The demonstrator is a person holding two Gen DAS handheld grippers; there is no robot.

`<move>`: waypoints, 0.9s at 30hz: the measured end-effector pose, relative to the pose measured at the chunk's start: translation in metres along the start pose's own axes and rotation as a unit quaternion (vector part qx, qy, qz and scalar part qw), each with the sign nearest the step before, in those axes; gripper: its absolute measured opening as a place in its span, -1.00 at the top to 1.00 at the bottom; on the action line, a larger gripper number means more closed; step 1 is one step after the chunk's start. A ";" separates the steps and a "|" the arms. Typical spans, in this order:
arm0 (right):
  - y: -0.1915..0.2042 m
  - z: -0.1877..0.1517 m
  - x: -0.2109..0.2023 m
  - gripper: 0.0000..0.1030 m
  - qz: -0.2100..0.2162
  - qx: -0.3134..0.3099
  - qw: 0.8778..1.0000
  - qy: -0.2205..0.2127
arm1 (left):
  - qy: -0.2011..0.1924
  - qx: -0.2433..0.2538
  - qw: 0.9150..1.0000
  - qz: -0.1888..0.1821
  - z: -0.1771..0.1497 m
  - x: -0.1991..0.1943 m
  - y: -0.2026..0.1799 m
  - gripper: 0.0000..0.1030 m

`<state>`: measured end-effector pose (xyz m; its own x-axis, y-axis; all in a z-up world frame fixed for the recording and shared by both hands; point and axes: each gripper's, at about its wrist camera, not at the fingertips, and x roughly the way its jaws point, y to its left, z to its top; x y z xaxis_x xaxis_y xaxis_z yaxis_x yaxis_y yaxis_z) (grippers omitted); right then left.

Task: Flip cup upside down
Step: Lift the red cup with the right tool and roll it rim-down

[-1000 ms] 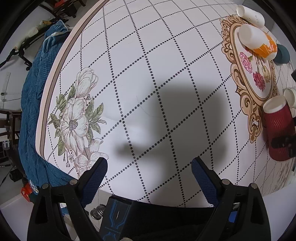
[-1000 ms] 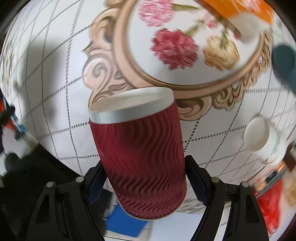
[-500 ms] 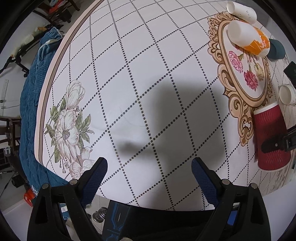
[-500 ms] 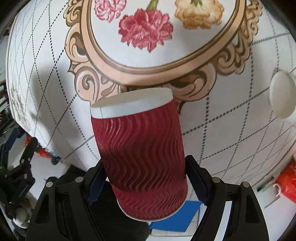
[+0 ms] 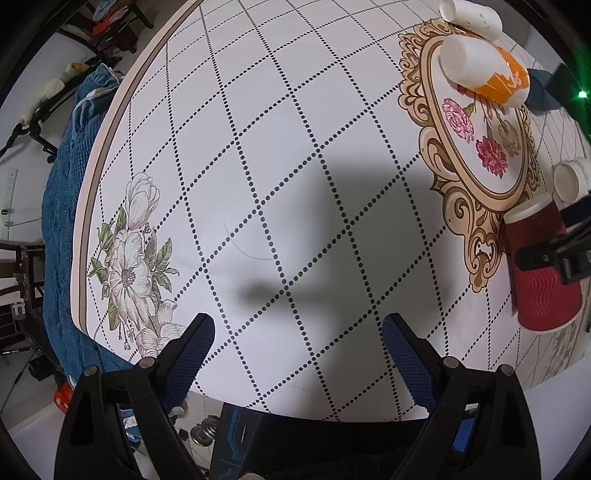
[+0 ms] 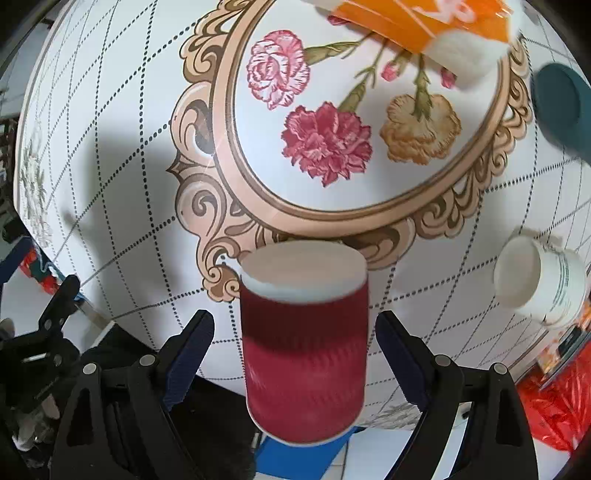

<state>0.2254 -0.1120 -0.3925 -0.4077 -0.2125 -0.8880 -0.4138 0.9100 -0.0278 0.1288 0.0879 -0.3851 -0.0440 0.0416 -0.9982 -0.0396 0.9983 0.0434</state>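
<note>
A dark red ribbed paper cup [image 6: 303, 343] stands between the fingers of my right gripper [image 6: 295, 332], its white base end pointing away from me. The blue pads stand apart from its sides with a gap on each side, so the right gripper is open. The cup looks blurred in the right wrist view. It also shows in the left wrist view [image 5: 539, 266] at the right edge of the table, with the right gripper's finger [image 5: 550, 251] in front of it. My left gripper [image 5: 299, 339] is open and empty above the table's near edge.
An orange and white cup [image 5: 480, 74] lies on the floral oval [image 5: 476, 144]. A white cup [image 5: 472, 14] lies behind it. A small white jar [image 6: 539, 277] and a teal object [image 6: 561, 107] are to the right. Blue cloth [image 5: 62, 206] hangs at the left table edge.
The right gripper's fingers have opened away from the red cup, which they held before. The right wrist view has swung toward the floral oval. The left gripper has hardly moved.
</note>
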 end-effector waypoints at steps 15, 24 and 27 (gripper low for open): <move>-0.007 -0.041 -0.026 -0.39 0.000 0.055 0.986 -0.156 | 0.002 -0.011 1.000 -0.005 0.000 0.000 0.001 -0.80; -0.009 -0.109 -0.068 -0.40 0.030 0.128 0.919 -0.371 | 0.001 -0.025 1.000 -0.008 0.019 -0.005 0.006 -0.80; 0.009 -0.102 -0.070 -0.40 0.025 0.136 0.899 -0.416 | -0.002 -0.024 1.000 -0.003 0.023 -0.008 0.006 -0.80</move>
<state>0.1674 -0.1249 -0.2840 0.3761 0.0672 -0.9241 -0.1505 0.9886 0.0107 0.1524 0.0947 -0.3776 -0.0396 0.0356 -0.9986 -0.0884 0.9953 0.0390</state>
